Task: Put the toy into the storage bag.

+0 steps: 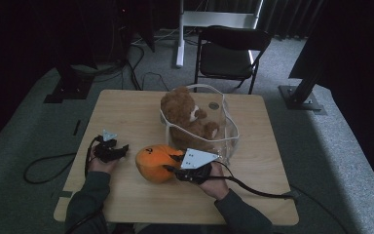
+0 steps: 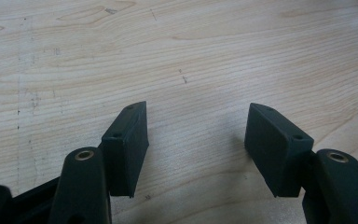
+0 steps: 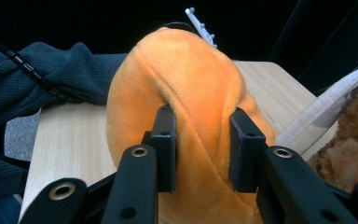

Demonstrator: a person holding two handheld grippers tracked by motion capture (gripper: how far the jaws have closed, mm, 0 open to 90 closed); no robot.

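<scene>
Squeezing the orange plush toy (image 3: 191, 88), the right tongs (image 3: 203, 149) can carry it to the clear bag (image 1: 226, 129); left tongs (image 2: 198, 149) rest released on the bench (image 2: 191, 46).

From the high view I see a dim, grainy room, its edges sinking into black; the wooden table (image 1: 126, 112) is the brightest patch, lit softly from above; my left gripper view is evenly bright and sharp; my right gripper view has a black background.
</scene>
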